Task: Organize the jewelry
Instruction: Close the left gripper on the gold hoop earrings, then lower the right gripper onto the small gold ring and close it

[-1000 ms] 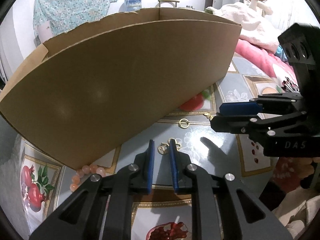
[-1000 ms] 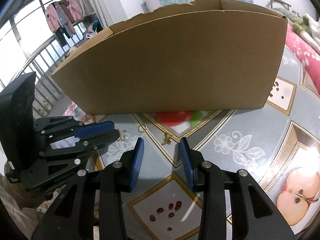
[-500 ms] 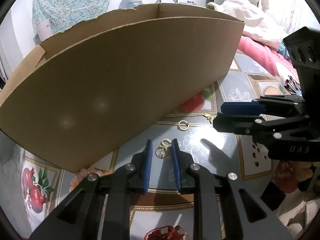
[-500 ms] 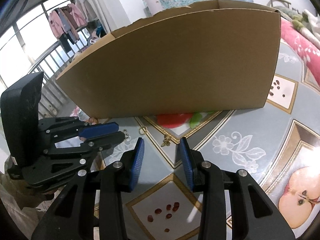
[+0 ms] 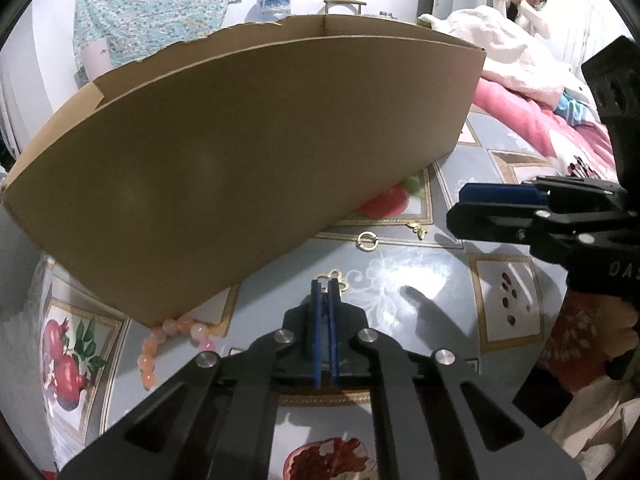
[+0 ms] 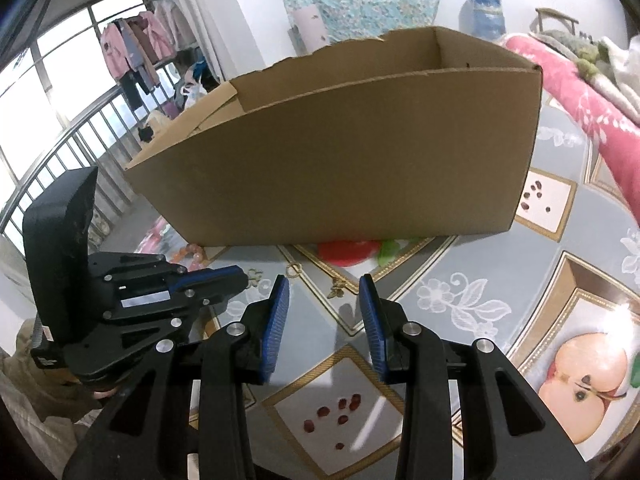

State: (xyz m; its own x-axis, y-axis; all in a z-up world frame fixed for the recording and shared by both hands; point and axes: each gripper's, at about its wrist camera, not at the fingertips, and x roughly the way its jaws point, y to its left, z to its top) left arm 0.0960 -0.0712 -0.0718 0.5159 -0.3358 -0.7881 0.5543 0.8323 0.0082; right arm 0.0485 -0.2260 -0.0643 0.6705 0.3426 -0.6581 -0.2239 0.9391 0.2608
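Now the box (image 5: 248,152) sets the scene: big, brown, open-topped, standing on the patterned surface (image 5: 432,280), and it is most likely where the jewelry should end up. Just in front of the box's near wall lie the pieces, all on the surface: pink beads (image 5: 168,340) curl out from under its near left corner, a gold ring (image 5: 368,240) sits close to the wall, a small gold charm (image 5: 421,232) lies just right of the ring, and a gold clasp (image 5: 335,277) lies a little nearer the camera than the ring. The left tool (image 5: 324,286) has its blue pads drawn fully together right at the clasp, which peeks out beyond the tips; it looks pinched, though how firmly cannot be told. To do this well, I would lift slowly and straight up, check that the clasp comes away with the pads, then carry it over the box's near wall and let go only once well inside. The right tool (image 6: 324,300) stands partly apart with nothing between its pads, hovering in front of the box over the charm (image 6: 335,291); it should keep clear of the left one's path. Legible writing is scant: white letters reading "DAS" on the right tool's body, seen from the left wrist, cut off at the edge.
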